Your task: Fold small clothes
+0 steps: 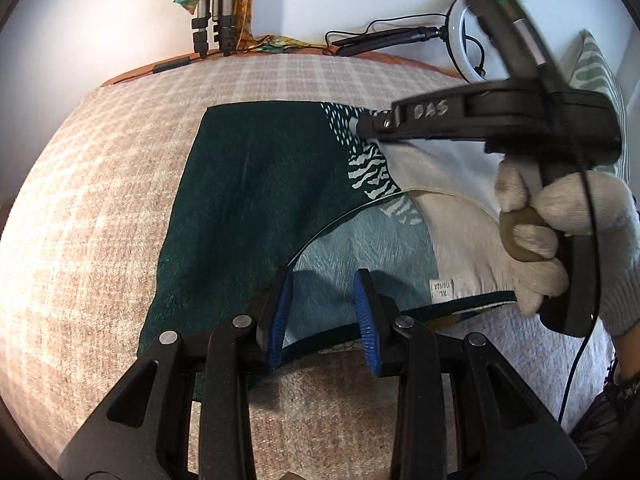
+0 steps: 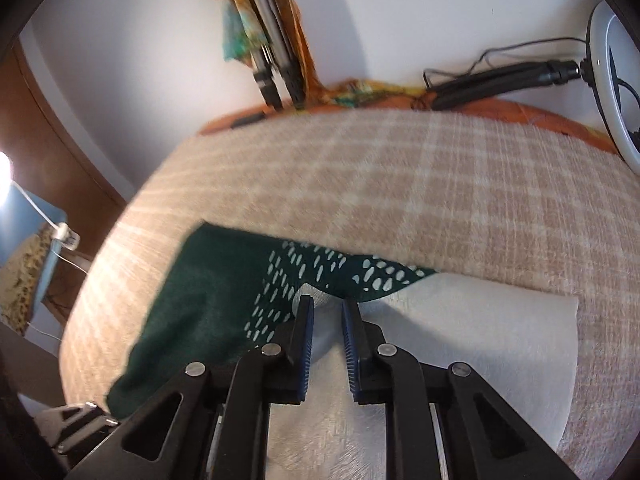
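Note:
A small garment (image 1: 256, 200), dark green with white dotted and striped patches and pale blue and cream panels, lies spread on a beige checked blanket (image 1: 100, 220). It has a white label (image 1: 442, 290) near its lower hem. My left gripper (image 1: 324, 312) is open, its blue pads on either side of the garment's near hem. My right gripper (image 2: 326, 336) is open over the cream part (image 2: 460, 340) beside the dotted green patch (image 2: 320, 268). In the left wrist view the right gripper (image 1: 500, 120), held by a gloved hand (image 1: 568, 232), reaches across the garment's far right side.
A ring light (image 1: 466, 40) on a black stand, tripod legs (image 1: 212, 12) and a colourful cloth lie along the far edge by the white wall. A striped pillow (image 1: 600, 68) is at the right. A blue item and lamp glare (image 2: 24, 240) lie left of the bed.

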A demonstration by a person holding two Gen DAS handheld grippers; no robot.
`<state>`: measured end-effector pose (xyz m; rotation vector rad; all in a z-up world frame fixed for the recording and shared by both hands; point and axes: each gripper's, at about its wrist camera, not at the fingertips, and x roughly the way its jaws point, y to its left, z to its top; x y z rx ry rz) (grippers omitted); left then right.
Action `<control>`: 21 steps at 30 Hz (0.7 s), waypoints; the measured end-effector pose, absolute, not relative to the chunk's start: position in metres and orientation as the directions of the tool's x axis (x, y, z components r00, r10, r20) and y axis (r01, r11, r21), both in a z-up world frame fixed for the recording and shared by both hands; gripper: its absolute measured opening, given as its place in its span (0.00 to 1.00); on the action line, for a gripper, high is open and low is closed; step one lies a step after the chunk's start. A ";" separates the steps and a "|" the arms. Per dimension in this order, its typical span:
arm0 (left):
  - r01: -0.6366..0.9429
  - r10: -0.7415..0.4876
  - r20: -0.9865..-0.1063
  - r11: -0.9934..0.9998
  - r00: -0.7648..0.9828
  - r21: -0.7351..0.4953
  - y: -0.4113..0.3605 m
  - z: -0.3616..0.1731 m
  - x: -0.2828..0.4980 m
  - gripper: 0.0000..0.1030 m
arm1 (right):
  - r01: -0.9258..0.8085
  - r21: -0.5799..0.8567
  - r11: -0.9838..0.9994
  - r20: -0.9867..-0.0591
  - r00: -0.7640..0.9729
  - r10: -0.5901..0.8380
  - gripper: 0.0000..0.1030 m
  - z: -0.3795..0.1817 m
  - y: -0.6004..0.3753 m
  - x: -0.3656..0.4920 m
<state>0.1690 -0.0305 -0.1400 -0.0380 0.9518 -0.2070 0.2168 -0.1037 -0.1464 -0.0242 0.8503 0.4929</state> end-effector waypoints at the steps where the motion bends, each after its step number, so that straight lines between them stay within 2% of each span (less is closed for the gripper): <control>1: 0.159 -0.192 -0.804 0.980 0.562 -0.123 -0.030 -0.140 0.168 0.31 | -0.428 0.166 0.888 -0.727 0.556 0.404 0.13 -0.149 -0.104 0.217; 5: 0.150 -0.183 -0.797 0.982 0.576 -0.117 -0.027 -0.133 0.163 0.31 | -0.421 0.170 0.891 -0.731 0.552 0.400 0.15 -0.147 -0.104 0.217; 8: 0.154 -0.169 -0.776 0.984 0.607 -0.094 -0.026 -0.123 0.155 0.31 | -0.431 0.197 0.881 -0.718 0.549 0.429 0.27 -0.136 -0.107 0.209; 17: 0.142 -0.147 -0.700 0.988 0.699 -0.065 -0.015 -0.088 0.134 0.31 | -0.452 0.258 0.854 -0.624 0.597 0.504 0.35 -0.092 -0.151 0.168; 19: 0.145 -0.144 -0.688 0.988 0.711 -0.057 -0.014 -0.082 0.130 0.31 | -0.433 0.274 0.859 -0.612 0.610 0.503 0.39 -0.088 -0.167 0.162; 21: 0.145 -0.141 -0.684 0.988 0.716 -0.051 -0.013 -0.079 0.129 0.31 | -0.413 0.272 0.869 -0.600 0.633 0.489 0.49 -0.085 -0.181 0.158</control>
